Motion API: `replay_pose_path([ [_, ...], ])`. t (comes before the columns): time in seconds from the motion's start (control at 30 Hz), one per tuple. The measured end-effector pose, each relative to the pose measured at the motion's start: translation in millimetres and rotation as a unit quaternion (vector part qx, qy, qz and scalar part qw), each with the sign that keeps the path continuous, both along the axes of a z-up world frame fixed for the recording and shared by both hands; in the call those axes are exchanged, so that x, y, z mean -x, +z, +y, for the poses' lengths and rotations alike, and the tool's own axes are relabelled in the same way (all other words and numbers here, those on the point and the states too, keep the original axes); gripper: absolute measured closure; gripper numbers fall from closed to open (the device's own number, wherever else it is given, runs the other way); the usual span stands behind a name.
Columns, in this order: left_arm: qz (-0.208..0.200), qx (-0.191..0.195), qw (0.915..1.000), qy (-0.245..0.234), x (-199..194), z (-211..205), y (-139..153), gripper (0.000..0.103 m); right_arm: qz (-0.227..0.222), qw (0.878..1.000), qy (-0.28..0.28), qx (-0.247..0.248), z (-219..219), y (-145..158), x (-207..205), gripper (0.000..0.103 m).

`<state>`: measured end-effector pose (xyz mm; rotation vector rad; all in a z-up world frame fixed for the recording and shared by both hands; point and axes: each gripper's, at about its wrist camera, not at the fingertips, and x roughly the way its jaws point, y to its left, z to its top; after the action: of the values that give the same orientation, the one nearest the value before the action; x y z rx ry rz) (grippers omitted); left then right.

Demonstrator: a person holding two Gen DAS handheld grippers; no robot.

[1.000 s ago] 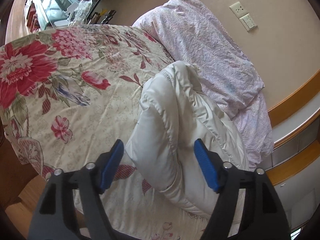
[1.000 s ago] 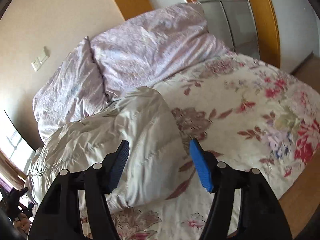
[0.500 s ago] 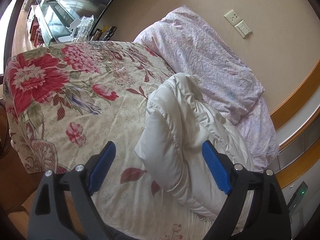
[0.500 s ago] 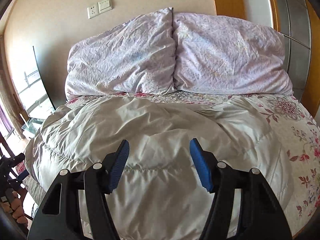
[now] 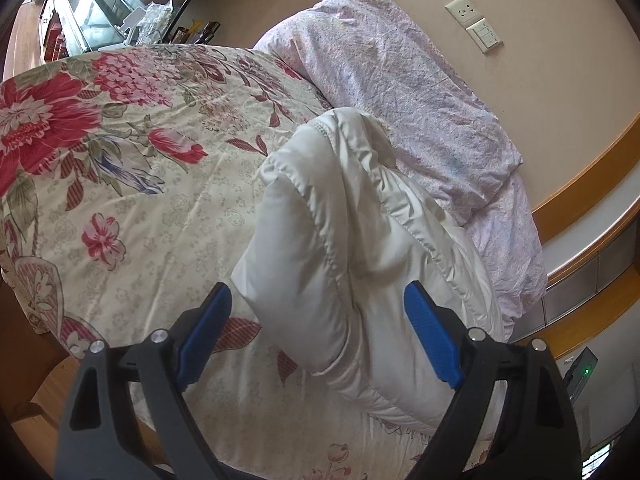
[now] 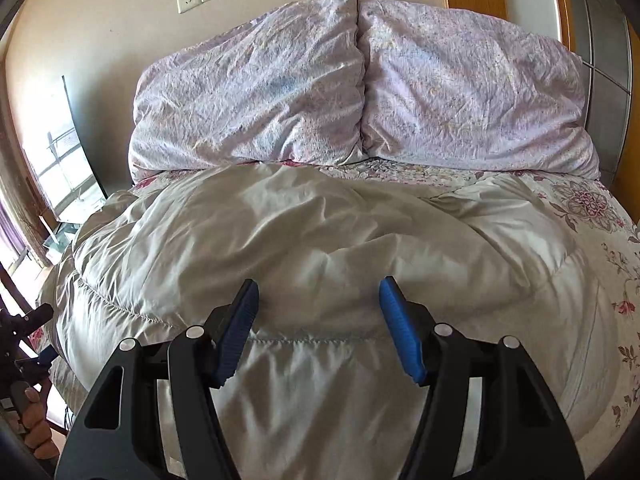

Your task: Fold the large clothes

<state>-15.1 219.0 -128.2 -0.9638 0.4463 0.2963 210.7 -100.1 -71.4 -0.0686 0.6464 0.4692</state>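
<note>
the white padded coat (image 6: 304, 248) lies across the bed (image 5: 132, 208), just below two pillows (image 6: 360, 88). it appears bunched and only partly folded; flattening and the final folds likely remain. the left claw (image 5: 316, 336) is spread, holding nothing, over one end of the coat. the right claw (image 6: 316, 328) is spread and empty above its middle. a floral cover dresses the bed; a socket (image 6: 188, 0) sits on the wall.

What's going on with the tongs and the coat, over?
Left tongs open, empty. Right tongs open, empty, over the coat. Coat bunched on the bed. Pillows behind it, nothing in the way.
</note>
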Motion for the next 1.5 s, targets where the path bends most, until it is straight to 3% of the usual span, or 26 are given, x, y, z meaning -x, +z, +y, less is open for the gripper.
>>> replay_pose_path([
  [0.4, 0.006, 0.01, 0.9999, -0.007, -24, 1, -4, 0.015, 0.031, 0.999, -0.019, 0.035, 17, -35, -12, 0.035],
  [0.8, 0.007, 0.015, 0.9998, -0.011, -38, 6, -4, 0.015, 0.035, 0.998, -0.022, 0.046, 19, -39, -15, 0.035],
  [1.17, 0.003, 0.042, 0.9991, -0.009, -51, 15, -3, 0.015, 0.03, 0.997, -0.026, 0.065, 24, -40, -14, 0.034],
  [1.37, -0.003, 0.073, 0.9973, -0.004, -50, 26, -6, 0.024, 0.037, 0.996, -0.032, 0.072, 26, -38, -13, 0.035],
  [1.5, 0.003, 0.063, 0.998, -0.007, -49, 26, -3, 0.036, 0.038, 0.995, -0.043, 0.078, 29, -38, -11, 0.034],
])
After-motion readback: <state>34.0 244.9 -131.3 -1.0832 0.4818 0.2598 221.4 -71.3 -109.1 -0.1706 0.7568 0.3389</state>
